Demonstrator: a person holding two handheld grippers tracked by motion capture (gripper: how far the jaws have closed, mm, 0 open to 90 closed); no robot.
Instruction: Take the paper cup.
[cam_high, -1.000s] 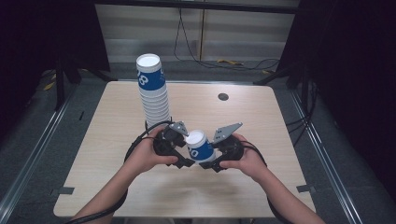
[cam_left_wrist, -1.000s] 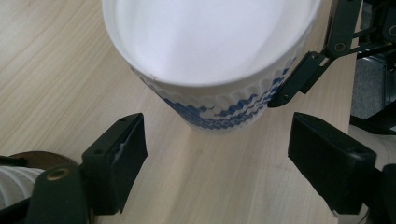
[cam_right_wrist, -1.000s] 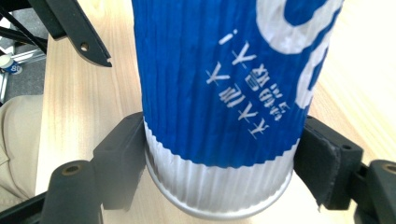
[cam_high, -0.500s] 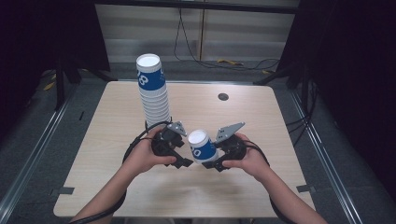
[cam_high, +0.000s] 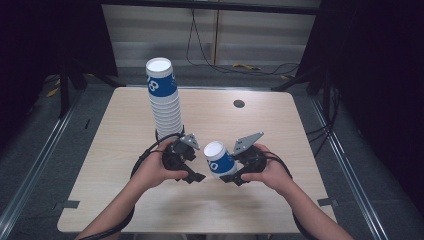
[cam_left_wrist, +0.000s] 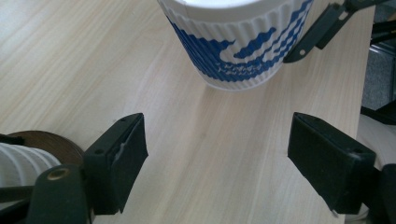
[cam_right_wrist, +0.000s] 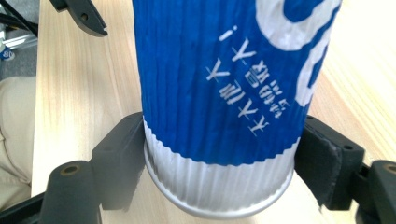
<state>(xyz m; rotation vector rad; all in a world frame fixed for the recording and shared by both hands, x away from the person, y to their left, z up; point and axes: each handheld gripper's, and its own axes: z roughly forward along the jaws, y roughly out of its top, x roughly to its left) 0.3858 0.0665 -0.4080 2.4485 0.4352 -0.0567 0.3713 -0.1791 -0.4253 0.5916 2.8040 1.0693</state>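
A blue-and-white ribbed paper cup (cam_high: 219, 159) (cam_right_wrist: 219, 93) lies tilted above the table, its open mouth toward the upper left. My right gripper (cam_high: 231, 168) (cam_right_wrist: 219, 163) is shut on the cup's lower end, with both pads against it. My left gripper (cam_high: 196, 161) (cam_left_wrist: 215, 140) stands open just left of the cup, nothing between its jaws. In the left gripper view the cup (cam_left_wrist: 238, 42) hangs ahead, beyond the jaws. A tall leaning stack of the same cups (cam_high: 162, 97) stands behind the left hand.
The light wooden table (cam_high: 280, 130) has a small dark round hole (cam_high: 239, 104) at its far right. The base of the stack (cam_left_wrist: 21, 163) sits beside the left gripper's left jaw. Dark floor, rails and cables surround the table.
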